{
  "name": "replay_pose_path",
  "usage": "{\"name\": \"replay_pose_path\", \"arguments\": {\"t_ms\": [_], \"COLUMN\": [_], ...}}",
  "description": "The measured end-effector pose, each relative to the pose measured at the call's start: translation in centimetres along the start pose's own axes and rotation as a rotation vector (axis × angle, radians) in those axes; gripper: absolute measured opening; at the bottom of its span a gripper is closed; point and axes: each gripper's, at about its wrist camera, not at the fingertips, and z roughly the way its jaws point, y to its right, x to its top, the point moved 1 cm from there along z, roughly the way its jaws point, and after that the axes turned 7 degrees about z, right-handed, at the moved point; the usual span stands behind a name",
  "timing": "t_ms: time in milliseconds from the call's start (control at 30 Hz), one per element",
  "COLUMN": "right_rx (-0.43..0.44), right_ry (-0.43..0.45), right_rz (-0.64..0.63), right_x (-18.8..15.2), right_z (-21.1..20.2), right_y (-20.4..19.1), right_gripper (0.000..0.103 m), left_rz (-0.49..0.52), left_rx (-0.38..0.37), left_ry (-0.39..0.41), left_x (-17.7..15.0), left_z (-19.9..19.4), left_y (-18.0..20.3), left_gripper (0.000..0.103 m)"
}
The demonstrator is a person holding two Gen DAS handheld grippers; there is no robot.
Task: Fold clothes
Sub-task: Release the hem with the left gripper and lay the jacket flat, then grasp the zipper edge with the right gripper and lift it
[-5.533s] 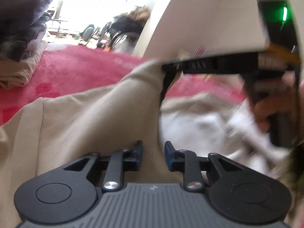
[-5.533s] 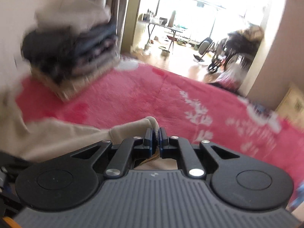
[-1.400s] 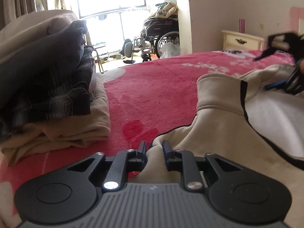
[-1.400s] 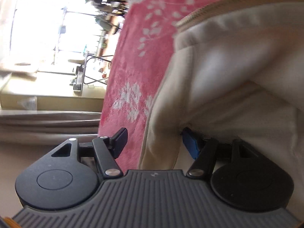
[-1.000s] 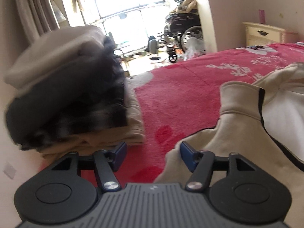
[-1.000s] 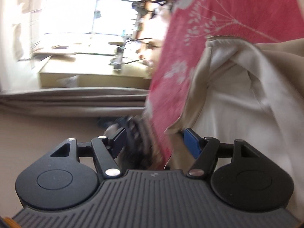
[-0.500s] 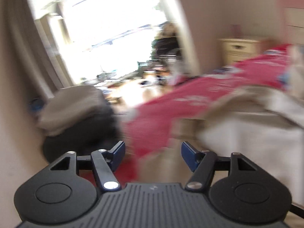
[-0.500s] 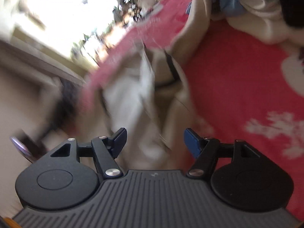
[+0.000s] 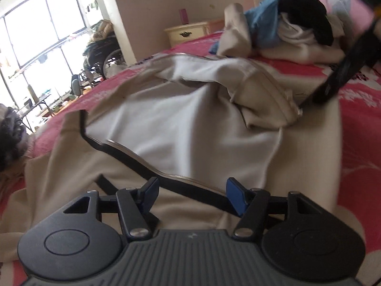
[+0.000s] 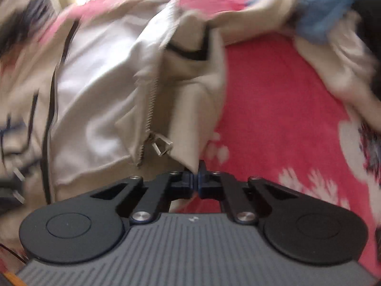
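Observation:
A beige jacket (image 9: 190, 124) with a white lining and black trim lies open on the red blanket (image 9: 357, 124). My left gripper (image 9: 193, 190) hovers open just above its near side; the black trim edge runs between the fingers, and the pads do not press on it. My right gripper (image 10: 196, 178) is shut on the jacket's (image 10: 100, 76) front edge, right beside the zipper pull (image 10: 162, 146). In the left wrist view the right gripper (image 9: 307, 102) comes in from the upper right, pinching that same corner.
A heap of unfolded clothes (image 9: 285, 31), blue, black and cream, lies at the far end of the bed. A stack of folded clothes (image 9: 9, 133) shows at the left edge. A cream nightstand (image 9: 188, 33) stands by the wall, with a window and a wheelchair beyond.
My right gripper swung across to the jacket's zipper side and closed on its edge. My left gripper stayed open and moved from beside the folded stack to over the jacket.

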Motion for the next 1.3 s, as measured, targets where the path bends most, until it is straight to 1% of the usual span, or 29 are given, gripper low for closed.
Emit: {"name": "replay_pose_path", "arguments": {"t_ms": [100,200,300,367,400,433,467,500,567,600,667,767,800,900,1000,1100,1133,1233,1300], "right_rx": [0.018,-0.021,-0.019,0.007,0.023,0.027,0.040,0.047,0.054,0.051,0.030,-0.040,-0.037,0.034,0.098,0.125,0.116,0.047,-0.004], "right_ry": [0.013,-0.019,-0.041,-0.066,-0.087,-0.088,-0.082,-0.066,-0.025,-0.005,0.038,0.124,0.146,0.165,0.113,0.053,0.043,0.017,0.004], "right_rz": [0.195,0.271,0.318,0.352,0.368,0.390,0.395,0.391,0.381,0.367,0.291,0.124,0.080,-0.036,-0.177,-0.324,-0.372,-0.527,-0.598], "right_x": [-1.1,-2.9,-3.2,-3.4,-3.4,-3.3,-3.3,-3.3,-3.2,-3.3,-2.9,-2.4,-2.4,-2.0,-2.2,-2.7,-2.9,-3.4,-3.9], "right_z": [-2.7,-2.6,-1.4,-0.7,-0.5,-0.8,-1.4,-2.4,-4.6,-5.6,-7.2,-8.7,-9.1,-8.6,-6.5,-4.3,-3.4,-0.7,0.9], "right_y": [2.7,4.2,5.2,6.0,6.4,6.9,7.2,7.3,7.5,7.3,6.3,4.0,3.3,0.7,-2.8,-6.6,-7.5,-9.7,-10.2], "right_gripper": [0.000,0.000,0.001,0.003,0.009,0.015,0.026,0.034,0.041,0.041,0.041,0.041,0.041,0.041,0.041,0.041,0.041,0.041,0.041], "left_rz": [-0.008,-0.041,-0.056,-0.065,-0.070,-0.075,-0.080,-0.085,-0.084,-0.078,-0.067,-0.060,-0.063,-0.080,-0.097,-0.115,-0.123,-0.144,-0.160], "left_rx": [-0.025,-0.059,-0.060,-0.050,-0.045,-0.044,-0.043,-0.043,-0.040,-0.042,-0.047,-0.052,-0.051,-0.048,-0.061,-0.076,-0.082,-0.100,-0.109], "left_ry": [-0.004,-0.021,-0.016,-0.012,-0.005,0.004,0.013,0.022,0.035,0.034,0.033,0.021,0.017,0.020,0.028,0.024,0.022,0.017,0.012], "left_x": [-0.7,-1.4,-1.3,-1.1,-1.0,-0.9,-0.8,-0.7,-0.6,-0.6,-0.5,-0.7,-0.8,-0.9,-0.9,-1.1,-1.2,-1.5,-1.7], "left_z": [0.3,0.2,0.2,0.2,0.1,-0.1,-0.3,-0.5,-0.6,-0.6,-0.4,0.1,0.2,0.0,-0.5,-0.8,-0.9,-0.8,-0.6], "left_y": [-0.5,-1.2,-1.8,-2.2,-2.4,-2.5,-2.6,-2.7,-2.5,-2.3,-1.9,-1.1,-1.0,-0.9,-1.2,-1.4,-1.5,-1.4,-1.3], "left_gripper": [0.065,0.065,0.064,0.063,0.063,0.063,0.063,0.063,0.063,0.063,0.063,0.063,0.063,0.063,0.063,0.063,0.063,0.063,0.063]}}
